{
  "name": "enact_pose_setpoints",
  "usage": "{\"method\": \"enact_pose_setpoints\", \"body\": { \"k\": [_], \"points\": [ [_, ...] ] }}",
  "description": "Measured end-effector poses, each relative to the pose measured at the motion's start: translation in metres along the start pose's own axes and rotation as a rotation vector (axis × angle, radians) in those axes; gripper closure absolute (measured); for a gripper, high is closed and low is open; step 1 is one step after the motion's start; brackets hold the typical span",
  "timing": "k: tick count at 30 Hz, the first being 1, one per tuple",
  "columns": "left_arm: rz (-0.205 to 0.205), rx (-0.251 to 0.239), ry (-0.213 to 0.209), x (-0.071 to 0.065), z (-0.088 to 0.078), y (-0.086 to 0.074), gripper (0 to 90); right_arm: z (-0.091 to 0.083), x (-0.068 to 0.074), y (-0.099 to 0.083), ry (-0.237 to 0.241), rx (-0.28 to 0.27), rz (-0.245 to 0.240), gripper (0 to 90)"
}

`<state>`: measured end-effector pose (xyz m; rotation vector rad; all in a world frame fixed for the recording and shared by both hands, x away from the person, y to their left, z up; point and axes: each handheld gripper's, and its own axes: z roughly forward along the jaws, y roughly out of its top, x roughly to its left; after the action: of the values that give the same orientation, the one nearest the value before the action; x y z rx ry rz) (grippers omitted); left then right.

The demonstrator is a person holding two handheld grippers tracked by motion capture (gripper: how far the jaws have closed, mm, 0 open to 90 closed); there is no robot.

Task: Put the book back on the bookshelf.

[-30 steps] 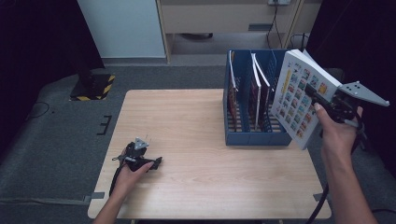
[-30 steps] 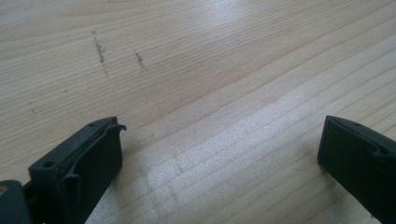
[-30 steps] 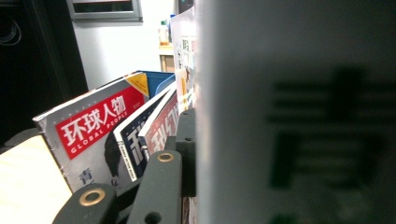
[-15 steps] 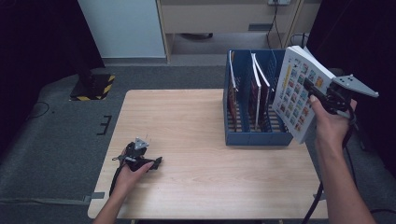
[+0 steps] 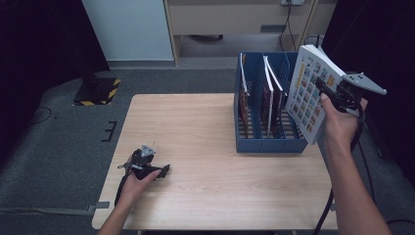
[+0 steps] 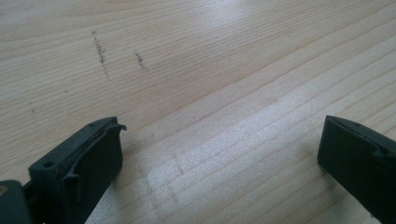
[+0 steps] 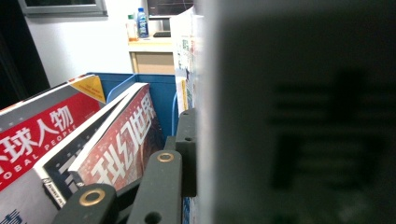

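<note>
Leftward over the blue rack (image 5: 266, 145) drifts the right claw (image 5: 324, 88), clamping the book (image 5: 307, 98); left claw (image 6: 219, 154) gapes empty.

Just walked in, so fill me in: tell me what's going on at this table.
A person's right hand-held gripper is shut on a book, holding it upright above the right end of the blue rack, which already has magazines in its slots. The left hand-held gripper rests open on the table, holding nothing.

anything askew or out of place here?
Nothing damaged or spilled. The book in the right claw hangs tilted over the blue rack's right edge, not yet slotted. The magazines inside lean slightly.
</note>
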<state>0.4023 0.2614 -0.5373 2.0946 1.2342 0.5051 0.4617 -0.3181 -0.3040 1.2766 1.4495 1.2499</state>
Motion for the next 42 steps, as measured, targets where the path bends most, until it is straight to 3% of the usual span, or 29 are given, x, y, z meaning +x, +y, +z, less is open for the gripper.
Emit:
{"method": "enact_pose_setpoints", "body": {
  "k": [25, 42],
  "points": [
    [0.000, 0.000, 0.000, 0.000, 0.000, 0.000, 0.0, 0.039, 0.005, -0.009, -0.033, -0.009, 0.032, 74.0],
    [0.000, 0.000, 0.000, 0.000, 0.000, 0.000, 0.0, 0.050, 0.005, -0.016, -0.045, -0.020, 0.053, 74.0]
  ]
}}
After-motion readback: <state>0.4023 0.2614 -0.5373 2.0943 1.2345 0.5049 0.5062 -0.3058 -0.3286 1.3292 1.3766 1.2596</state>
